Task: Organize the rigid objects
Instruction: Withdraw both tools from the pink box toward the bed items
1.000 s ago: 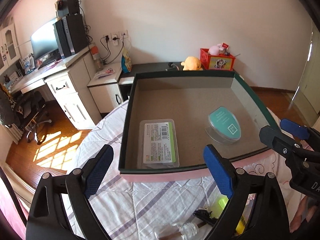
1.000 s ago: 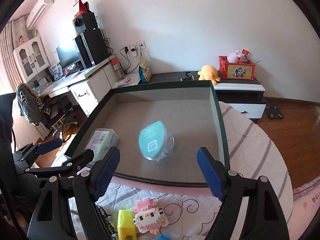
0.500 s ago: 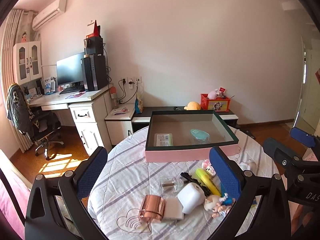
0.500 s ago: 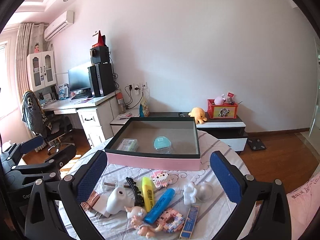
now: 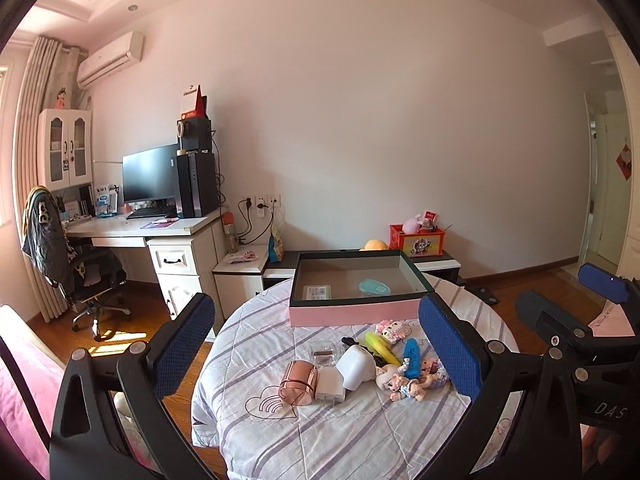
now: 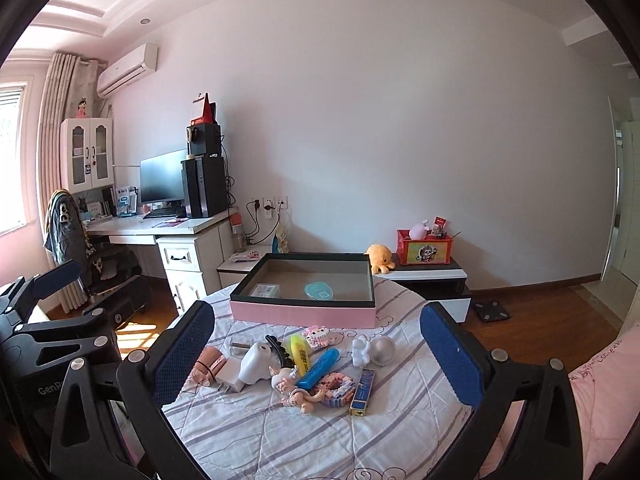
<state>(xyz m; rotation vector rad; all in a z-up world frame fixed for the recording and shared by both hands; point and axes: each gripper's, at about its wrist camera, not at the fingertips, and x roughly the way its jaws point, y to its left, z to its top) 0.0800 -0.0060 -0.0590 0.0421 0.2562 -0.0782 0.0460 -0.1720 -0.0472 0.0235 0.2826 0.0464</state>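
A pink box with a dark rim [image 5: 352,315] stands at the far side of the round table [image 5: 320,440]. Inside it lie a clear case with a green label [image 5: 317,292] and a teal oval case [image 5: 374,287]. In front of the box is a pile of small things: a rose-gold cylinder [image 5: 298,382], a white device [image 6: 256,362], a yellow highlighter [image 6: 300,354], a blue highlighter [image 6: 318,368] and a doll [image 6: 296,390]. My left gripper [image 5: 316,320] and right gripper [image 6: 317,312] both hover open and empty, well back from the pile.
A desk with a monitor [image 5: 150,178] and an office chair [image 5: 80,272] stand at the left. Behind the table, a low cabinet carries a red toy box [image 6: 424,246] and a yellow plush [image 6: 380,258]. Pink bedding [image 6: 600,380] lies at the right.
Both grippers have pulled back and up from over the box. The whole table and the pile have come into view. The right jaws have spread wider.
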